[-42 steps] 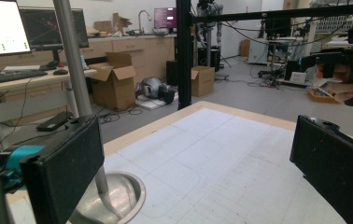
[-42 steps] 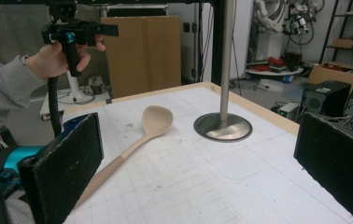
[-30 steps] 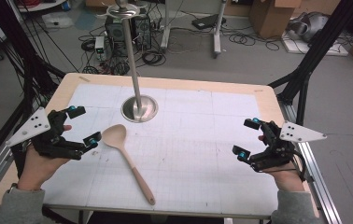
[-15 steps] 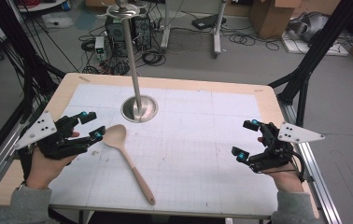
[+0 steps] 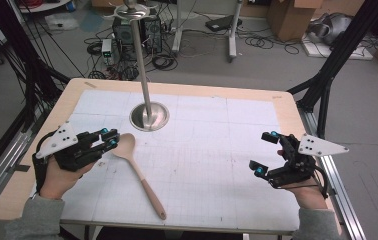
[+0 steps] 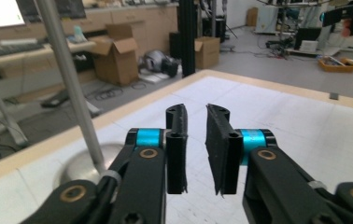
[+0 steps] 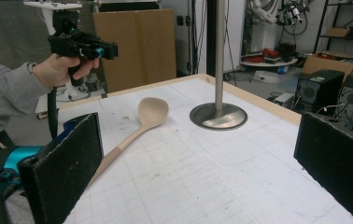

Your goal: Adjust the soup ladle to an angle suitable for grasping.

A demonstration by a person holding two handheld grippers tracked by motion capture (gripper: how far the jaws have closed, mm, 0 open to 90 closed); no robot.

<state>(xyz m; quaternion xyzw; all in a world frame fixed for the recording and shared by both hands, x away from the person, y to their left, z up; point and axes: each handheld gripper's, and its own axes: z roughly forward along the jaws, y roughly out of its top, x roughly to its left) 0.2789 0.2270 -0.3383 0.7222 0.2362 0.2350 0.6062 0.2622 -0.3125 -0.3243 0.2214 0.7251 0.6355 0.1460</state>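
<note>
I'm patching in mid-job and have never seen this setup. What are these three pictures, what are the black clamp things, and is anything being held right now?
No robot arm here: a person holds a hand-held two-jaw gripper in each hand. The high view looks down on the table from the person's side. The left gripper is raised next to the bowl of a wooden spoon, which lies flat on the table. The right gripper waits at the table's right side. A metal pole on a round base stands behind the spoon. The other two pictures come from cameras riding on each gripper, looking along its black jaws. The left jaws stand a narrow gap apart with nothing between them; the right jaws are wide open. Nothing is held.
</note>
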